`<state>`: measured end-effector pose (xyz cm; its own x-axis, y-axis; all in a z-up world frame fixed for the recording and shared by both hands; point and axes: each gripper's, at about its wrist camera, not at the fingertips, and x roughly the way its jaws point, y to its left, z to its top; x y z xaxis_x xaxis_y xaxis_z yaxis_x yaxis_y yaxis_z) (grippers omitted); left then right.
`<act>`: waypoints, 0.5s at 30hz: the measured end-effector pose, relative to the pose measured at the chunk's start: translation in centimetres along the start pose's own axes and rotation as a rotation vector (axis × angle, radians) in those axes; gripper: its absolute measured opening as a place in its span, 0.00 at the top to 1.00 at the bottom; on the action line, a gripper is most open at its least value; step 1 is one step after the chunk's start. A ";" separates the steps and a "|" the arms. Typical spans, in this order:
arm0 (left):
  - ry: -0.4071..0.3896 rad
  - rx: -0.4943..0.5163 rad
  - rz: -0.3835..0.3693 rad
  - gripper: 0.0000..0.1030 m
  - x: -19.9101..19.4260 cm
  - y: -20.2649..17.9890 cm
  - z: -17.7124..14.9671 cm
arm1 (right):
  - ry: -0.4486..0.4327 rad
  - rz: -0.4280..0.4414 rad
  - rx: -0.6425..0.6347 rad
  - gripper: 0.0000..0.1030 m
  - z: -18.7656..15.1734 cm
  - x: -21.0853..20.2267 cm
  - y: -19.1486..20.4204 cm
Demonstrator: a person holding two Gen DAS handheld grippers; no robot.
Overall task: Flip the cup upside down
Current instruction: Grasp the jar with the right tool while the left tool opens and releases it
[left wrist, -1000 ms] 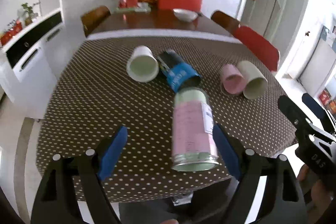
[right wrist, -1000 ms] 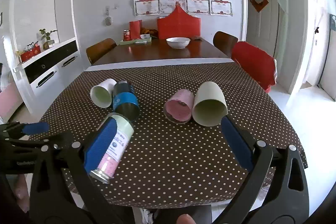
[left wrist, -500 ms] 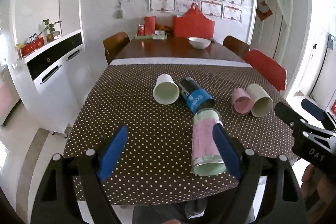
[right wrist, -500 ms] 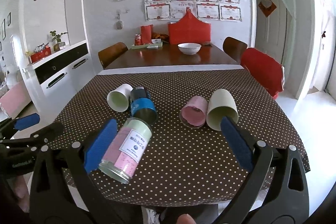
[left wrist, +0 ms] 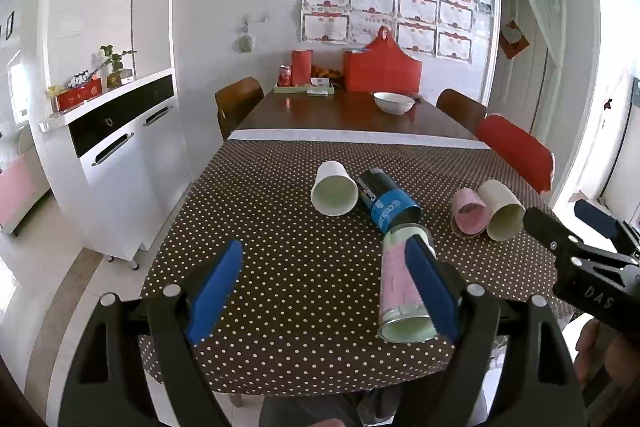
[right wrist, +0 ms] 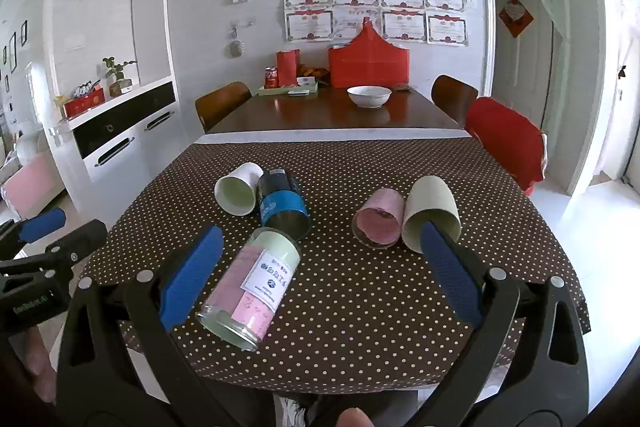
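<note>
Glass, the pink jar (right wrist: 250, 291) lies on its side near the table's (right wrist: 360, 307) front edge. Both tongs, left (left wrist: 324, 291) and right (right wrist: 320, 275), gape wide, holding nothing. Best squeeze its middle, then tip it slowly.

Brown white-dotted cloth table cover (right wrist: 360, 291): matt, woven look.
Clear glass jar with pink paper label (right wrist: 250, 289), between the right tongs' blue pads: glossy, smooth.
Blue-banded dark metal tin (right wrist: 282, 205), beyond it: shiny.
Bare brown wooden tabletop (right wrist: 332, 113), farthest: polished, reflective.
White ceramic bowl (right wrist: 368, 95): glazed.
</note>
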<state>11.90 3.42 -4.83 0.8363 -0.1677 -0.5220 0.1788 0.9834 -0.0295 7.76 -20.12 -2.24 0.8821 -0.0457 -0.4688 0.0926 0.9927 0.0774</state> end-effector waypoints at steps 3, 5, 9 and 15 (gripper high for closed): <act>-0.009 -0.003 0.007 0.20 -0.2 0.2 -0.1 | 0.030 0.035 0.023 0.06 0.0 0.6 -0.2; -0.013 -0.002 0.018 0.20 -0.3 0.3 -0.2 | 0.052 0.046 0.026 0.06 0.0 1.3 -0.2; -0.017 -0.011 0.028 0.20 -0.2 0.9 -0.3 | 0.140 0.106 0.052 0.06 -0.2 3.4 -0.2; -0.004 -0.029 0.038 0.20 0.9 2.0 -0.7 | 0.312 0.179 0.086 0.06 -0.8 7.9 1.2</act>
<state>12.60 5.27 -5.95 0.8442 -0.1309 -0.5199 0.1323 0.9906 -0.0346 14.43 -19.21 -6.58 0.7058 0.1773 -0.6859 -0.0001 0.9682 0.2502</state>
